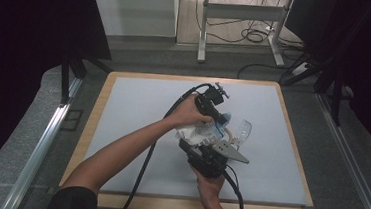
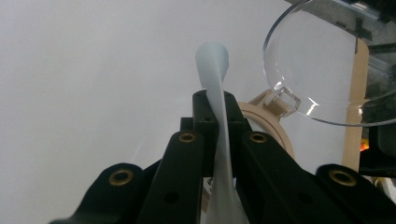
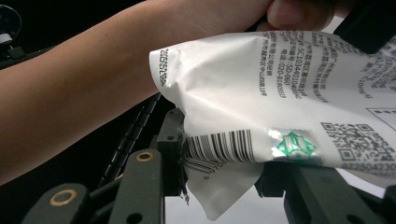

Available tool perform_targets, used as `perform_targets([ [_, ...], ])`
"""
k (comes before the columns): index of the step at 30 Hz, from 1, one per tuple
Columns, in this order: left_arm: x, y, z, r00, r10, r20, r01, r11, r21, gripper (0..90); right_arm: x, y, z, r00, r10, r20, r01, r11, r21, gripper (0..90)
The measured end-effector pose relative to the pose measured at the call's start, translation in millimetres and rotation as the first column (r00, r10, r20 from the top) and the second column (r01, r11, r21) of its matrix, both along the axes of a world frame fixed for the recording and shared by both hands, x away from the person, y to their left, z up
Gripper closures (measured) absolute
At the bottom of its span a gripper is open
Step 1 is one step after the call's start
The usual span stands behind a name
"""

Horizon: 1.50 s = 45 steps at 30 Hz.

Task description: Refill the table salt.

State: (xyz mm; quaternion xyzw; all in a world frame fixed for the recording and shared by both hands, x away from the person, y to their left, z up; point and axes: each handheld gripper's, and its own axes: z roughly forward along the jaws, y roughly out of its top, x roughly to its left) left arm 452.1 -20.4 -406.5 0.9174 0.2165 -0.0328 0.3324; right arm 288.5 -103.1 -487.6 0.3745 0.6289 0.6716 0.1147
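Evidently both grippers share one white packet [image 3: 280, 107] at mid-table: the left gripper [image 2: 219, 140] is clamped tight on its thin upper edge, the right gripper [image 3: 219, 172] pinches the barcoded end (probably to tear it open) beside a clear-lidded jar [image 1: 239, 130].

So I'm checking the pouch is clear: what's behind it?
Behind the pouch, a clear round lid hinged on a beige ring; the rest is covered.
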Motion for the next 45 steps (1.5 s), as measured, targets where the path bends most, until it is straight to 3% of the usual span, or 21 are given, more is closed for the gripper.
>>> perform_targets([
  [27,0.5,-0.9,0.5,0.9999,-0.01,-0.005,0.01,0.9999,-0.004,89.2,-1.5,1.8,1.0,0.9999,-0.015,-0.004,0.015,1.0,0.008,61.7],
  [45,0.6,-2.7,0.6,0.9997,-0.024,-0.001,0.024,0.9997,0.0,89.0,-1.8,3.0,2.1,0.9992,-0.035,0.021,0.036,0.999,-0.029,61.8],
])
